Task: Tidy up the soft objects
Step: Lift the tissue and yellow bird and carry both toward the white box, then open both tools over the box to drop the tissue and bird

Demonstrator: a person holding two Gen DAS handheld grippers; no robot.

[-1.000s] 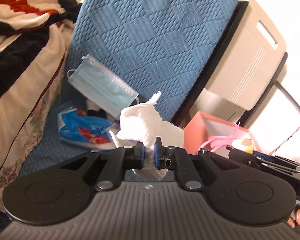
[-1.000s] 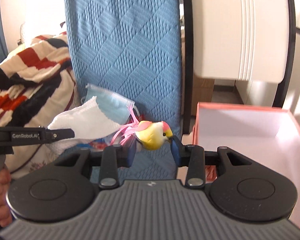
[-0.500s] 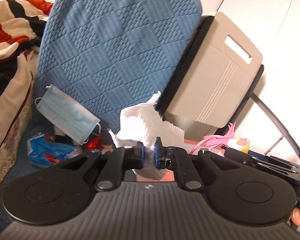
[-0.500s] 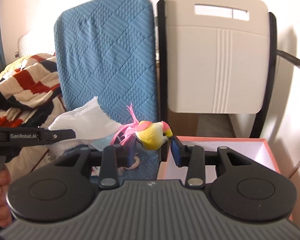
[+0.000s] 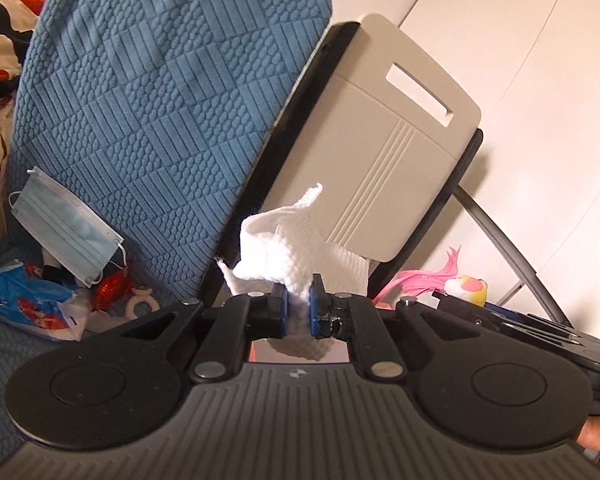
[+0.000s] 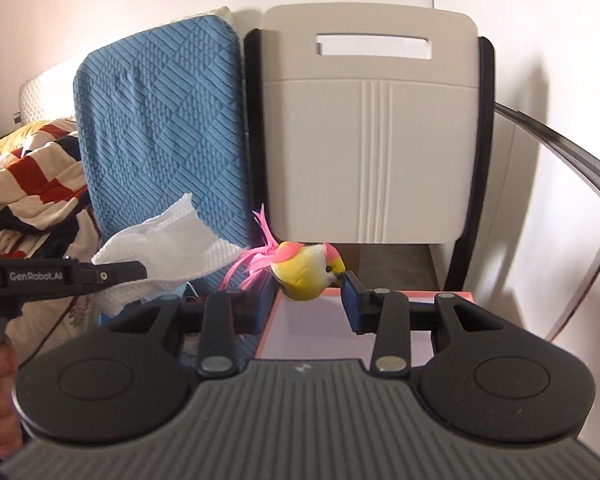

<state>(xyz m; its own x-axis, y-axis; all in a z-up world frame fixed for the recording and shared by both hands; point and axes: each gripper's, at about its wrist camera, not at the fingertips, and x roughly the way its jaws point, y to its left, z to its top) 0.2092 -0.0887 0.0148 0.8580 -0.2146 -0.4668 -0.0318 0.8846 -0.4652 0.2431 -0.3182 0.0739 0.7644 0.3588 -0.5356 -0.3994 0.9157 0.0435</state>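
My left gripper (image 5: 298, 310) is shut on a crumpled white paper towel (image 5: 296, 246), which sticks up above the jaws. The same towel (image 6: 168, 240) shows at the left of the right wrist view, in front of the blue cushion. My right gripper (image 6: 308, 302) is shut on a small yellow toy bird (image 6: 306, 274) with pink tail feathers. That bird (image 5: 466, 286) also appears at the right of the left wrist view. Below and behind the bird lies an open pink-rimmed box (image 6: 320, 336) with a white inside.
A blue quilted cushion (image 5: 160, 100) leans against a beige chair back (image 6: 372, 152). At the cushion's foot lie a blue face mask (image 5: 66, 226), a blue and red packet (image 5: 32, 306) and a small ring toy (image 5: 140, 302). A striped blanket (image 6: 32, 184) lies at left.
Both grippers have risen and drawn back with their loads held. The cushion and mask slid left and down in the left view; the chair back and the box now fill the right view.
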